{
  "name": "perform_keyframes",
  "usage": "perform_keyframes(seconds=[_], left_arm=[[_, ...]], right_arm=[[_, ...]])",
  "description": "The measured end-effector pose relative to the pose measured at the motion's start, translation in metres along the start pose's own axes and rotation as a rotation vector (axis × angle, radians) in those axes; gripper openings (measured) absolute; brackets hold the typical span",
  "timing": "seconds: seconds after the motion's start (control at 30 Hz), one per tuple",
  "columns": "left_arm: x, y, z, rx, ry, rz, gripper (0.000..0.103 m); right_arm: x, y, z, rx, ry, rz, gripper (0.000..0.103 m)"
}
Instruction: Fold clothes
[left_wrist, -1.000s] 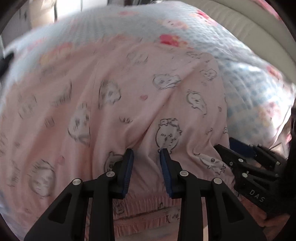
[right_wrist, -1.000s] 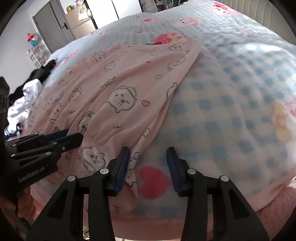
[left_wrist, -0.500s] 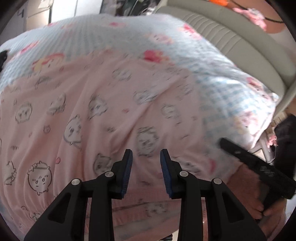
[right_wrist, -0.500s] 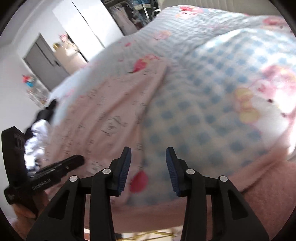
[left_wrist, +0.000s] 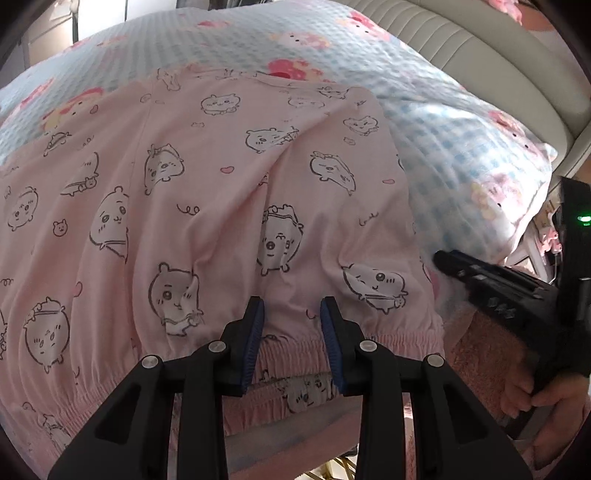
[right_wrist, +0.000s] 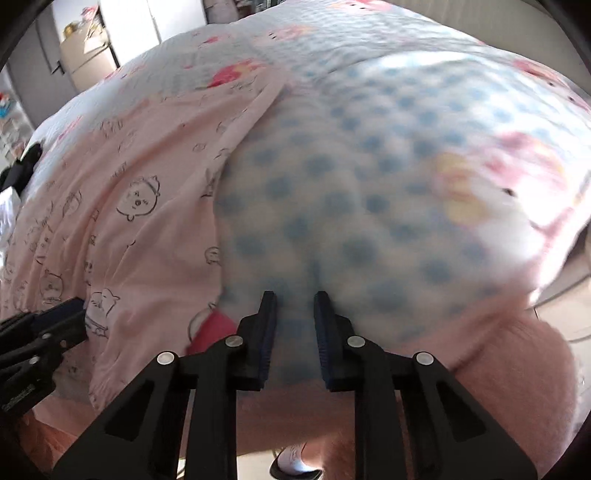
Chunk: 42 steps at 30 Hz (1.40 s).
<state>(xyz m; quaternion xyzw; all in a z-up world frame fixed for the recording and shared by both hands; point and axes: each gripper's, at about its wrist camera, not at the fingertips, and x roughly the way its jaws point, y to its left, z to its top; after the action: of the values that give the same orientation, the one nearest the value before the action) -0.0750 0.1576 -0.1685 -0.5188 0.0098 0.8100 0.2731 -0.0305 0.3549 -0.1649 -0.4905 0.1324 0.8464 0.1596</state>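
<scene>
Pink pyjama bottoms (left_wrist: 229, 192), printed with cartoon animals, lie spread on a blue-checked quilt (right_wrist: 369, 177) on a bed, their gathered waistband (left_wrist: 295, 350) nearest the bed's edge. The left gripper (left_wrist: 291, 343) hovers over that waistband, jaws partly apart; no cloth looks pinched between them. Beside the garment's edge, the right gripper (right_wrist: 294, 332) points down at the quilt, its jaws closing with a small fold of checked fabric seemingly rising between them, though blur makes contact hard to judge. A cream padded headboard (left_wrist: 480, 48) stands behind.
</scene>
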Motion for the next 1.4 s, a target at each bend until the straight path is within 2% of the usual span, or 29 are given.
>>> perform_keyframes(seconds=[0.07,0.1,0.2,0.3,0.37,0.4,0.43,0.47,0.57,0.7,0.77,0.8,0.9,0.97,1.0,1.03,1.1,1.2,1.3,1.37,1.4], left_arm=[[0.001,0.0,0.001,0.001,-0.007,-0.014,0.035],[0.0,-0.001,0.003,-0.001,-0.015,-0.022,0.035],[-0.005,-0.004,0.011,0.001,-0.046,-0.043,0.035],[-0.014,-0.011,0.023,0.036,-0.077,-0.044,0.035],[-0.01,-0.015,0.029,0.056,-0.072,-0.044,0.036],[-0.008,-0.017,0.032,0.066,-0.069,-0.044,0.038],[-0.007,-0.018,0.035,0.076,-0.066,-0.044,0.038],[-0.003,-0.02,0.039,0.086,-0.059,-0.041,0.038],[0.01,-0.024,0.049,0.107,-0.035,-0.018,0.038],[0.022,-0.027,0.057,0.087,-0.023,-0.026,0.038],[0.028,-0.027,0.056,0.076,-0.008,-0.008,0.038],[0.03,-0.026,0.055,0.075,-0.002,-0.003,0.038],[0.03,-0.027,0.055,0.076,-0.008,-0.01,0.038],[0.026,-0.029,0.058,0.084,-0.025,-0.025,0.038],[0.024,-0.029,0.059,0.09,-0.031,-0.022,0.038],[0.02,-0.029,0.059,0.092,-0.04,-0.016,0.038],[0.014,-0.026,0.058,0.074,-0.054,-0.027,0.038],[0.013,-0.022,0.056,0.05,-0.047,-0.044,0.038],[0.014,-0.025,0.053,0.079,-0.041,0.002,0.038],[0.012,-0.025,0.05,0.071,-0.038,-0.012,0.038],[0.011,-0.025,0.049,0.067,-0.036,-0.018,0.038]], right_arm=[[-0.012,-0.002,0.006,0.035,-0.049,0.111,0.031],[-0.017,-0.003,0.009,0.044,-0.067,0.198,0.035],[-0.007,0.005,0.026,-0.007,-0.036,0.352,0.036],[0.013,0.002,0.044,-0.02,-0.008,0.357,0.036],[0.022,0.003,0.045,-0.011,0.011,0.406,0.034],[0.028,0.001,0.05,0.0,0.024,0.439,0.03],[0.038,-0.007,0.054,0.015,0.043,0.469,0.017],[0.041,-0.012,0.053,0.033,0.057,0.496,0.01],[0.043,-0.021,0.048,0.064,0.075,0.569,0.006],[0.033,-0.017,0.041,0.02,0.02,0.548,0.005],[0.025,-0.019,0.035,0.008,-0.01,0.49,0.005],[0.015,-0.022,0.032,-0.011,-0.034,0.421,0.005],[0.014,-0.023,0.03,-0.016,-0.037,0.383,0.006],[0.022,-0.02,0.034,0.0,0.0,0.465,0.009],[0.027,-0.019,0.037,0.008,0.015,0.505,0.023],[0.032,-0.017,0.04,0.015,0.03,0.546,0.03],[0.038,-0.014,0.045,0.021,0.035,0.561,0.03],[0.041,-0.012,0.048,0.027,0.039,0.588,0.012],[0.03,-0.014,0.043,0.022,0.026,0.624,0.013],[0.02,-0.013,0.04,0.004,-0.007,0.603,0.014],[0.017,-0.013,0.037,-0.002,-0.008,0.595,0.02]])
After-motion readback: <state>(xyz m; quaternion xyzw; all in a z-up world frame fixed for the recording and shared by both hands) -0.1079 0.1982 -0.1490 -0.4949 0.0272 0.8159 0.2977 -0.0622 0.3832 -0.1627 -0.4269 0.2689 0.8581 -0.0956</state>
